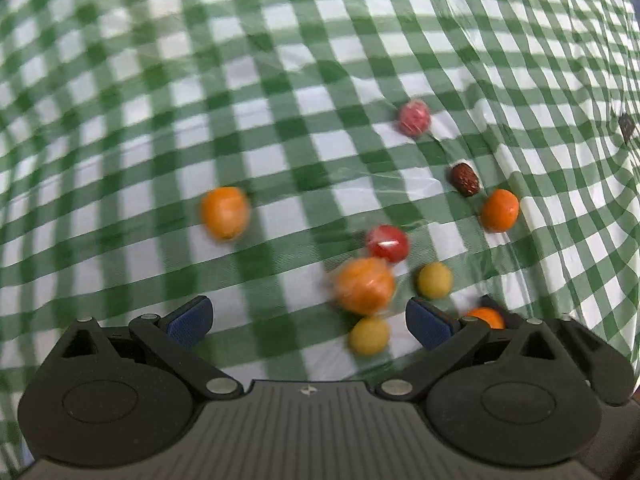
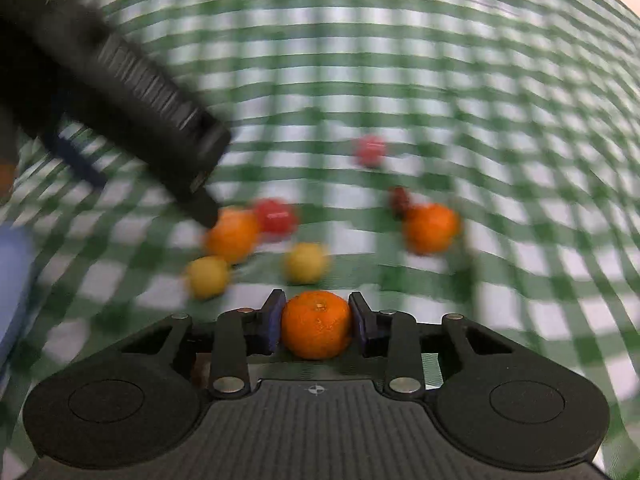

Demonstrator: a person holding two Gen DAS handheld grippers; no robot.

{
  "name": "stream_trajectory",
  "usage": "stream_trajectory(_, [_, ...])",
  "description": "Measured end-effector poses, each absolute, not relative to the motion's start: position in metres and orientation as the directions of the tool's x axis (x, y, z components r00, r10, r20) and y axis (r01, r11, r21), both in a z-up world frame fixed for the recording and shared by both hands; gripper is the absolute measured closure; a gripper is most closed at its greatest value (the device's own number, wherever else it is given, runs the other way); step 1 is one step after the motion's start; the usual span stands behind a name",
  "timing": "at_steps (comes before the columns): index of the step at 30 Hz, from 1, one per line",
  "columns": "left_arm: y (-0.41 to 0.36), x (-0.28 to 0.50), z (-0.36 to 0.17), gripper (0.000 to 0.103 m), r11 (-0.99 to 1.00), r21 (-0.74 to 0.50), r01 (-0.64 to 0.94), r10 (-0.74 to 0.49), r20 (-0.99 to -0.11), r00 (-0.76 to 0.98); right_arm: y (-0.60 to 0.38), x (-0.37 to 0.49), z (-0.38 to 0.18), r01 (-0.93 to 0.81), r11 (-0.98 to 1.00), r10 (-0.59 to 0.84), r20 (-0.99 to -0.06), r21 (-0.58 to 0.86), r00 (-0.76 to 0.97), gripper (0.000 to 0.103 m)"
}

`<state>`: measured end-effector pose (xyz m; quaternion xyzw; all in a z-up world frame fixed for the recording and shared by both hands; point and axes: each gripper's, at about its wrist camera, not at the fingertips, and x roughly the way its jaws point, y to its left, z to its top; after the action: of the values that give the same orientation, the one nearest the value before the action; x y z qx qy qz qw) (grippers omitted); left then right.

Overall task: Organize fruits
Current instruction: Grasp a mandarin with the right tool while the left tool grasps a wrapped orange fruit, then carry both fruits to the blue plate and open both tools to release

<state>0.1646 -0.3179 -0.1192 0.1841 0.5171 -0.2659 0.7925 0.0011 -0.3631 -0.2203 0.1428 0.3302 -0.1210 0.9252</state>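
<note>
Left wrist view showed the left gripper [image 1: 308, 322] with its blue pads spread wide and nothing between them, hanging over a table [image 1: 120, 80] covered in a green-and-white checked cloth. Small round fruits lay scattered below: a blurred orange mandarin [image 1: 365, 286] just ahead of the pads, two pale yellow fruits [image 1: 435, 279] beside it, a shiny red fruit [image 1: 387, 243], and another orange fruit [image 1: 225, 212] off alone to the left. A dark brown wrinkled date [image 1: 465, 179] sat further out.

Right wrist view showed the right gripper [image 2: 316, 322] clamped on a bright orange mandarin with a dimpled skin [image 2: 316, 324], both pads pressed against its sides, low over the cloth. I judged this the pick-up step. Next would come lifting it clear and carrying it to its group; no bowl or tray was visible, so the destination was unclear.
</note>
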Motion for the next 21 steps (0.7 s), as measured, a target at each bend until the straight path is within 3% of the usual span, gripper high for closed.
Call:
stream_trajectory(3, [-0.337,0.174,-0.136,0.001,0.767,0.006,0.642,-0.23,-0.931,0.283,-0.379,0.001,-0.228,0.382,0.901,-0.156,-0.669,0.205,0.726,0.067])
stream_trajectory(4, [-0.341,0.176,-0.141,0.006,0.765,0.012,0.643,-0.221,-0.934,0.28,-0.379,0.001,-0.229,0.386,0.899,-0.159,-0.667,0.206,0.728,0.067])
stream_trajectory(5, [-0.343,0.179,-0.145,0.015,0.767,0.016,0.642,-0.213,-0.937,0.278,-0.378,0.002,-0.229,0.379,0.905,-0.164,-0.665,0.191,0.729,0.066])
stream_trajectory(6, [-0.345,0.182,-0.151,0.039,0.77,0.002,0.638,-0.209,-0.944,0.255,-0.373,0.003,-0.229,0.371,0.912,-0.17,-0.664,0.173,0.728,0.066])
stream_trajectory(7, [-0.345,0.185,-0.154,0.056,0.773,-0.037,0.634,-0.22,-0.952,0.214,-0.374,0.0,-0.229,0.37,0.914,-0.173,-0.663,0.167,0.728,0.066])
stream_trajectory(8, [-0.344,0.185,-0.152,0.062,0.783,-0.035,0.621,-0.221,-0.949,0.225,-0.375,0.001,-0.229,0.372,0.912,-0.171,-0.663,0.173,0.729,0.067])
stream_trajectory(16, [-0.297,0.169,-0.102,0.061,0.81,0.008,0.586,-0.235,-0.912,0.337,-0.375,0.0,-0.201,0.471,0.869,-0.307,-0.577,0.155,0.757,0.067])
stream_trajectory(21, [-0.225,0.139,-0.059,0.061,0.855,0.07,0.513,-0.176,-0.893,0.415,-0.374,-0.017,-0.17,0.489,0.861,-0.322,-0.597,0.138,0.735,0.068])
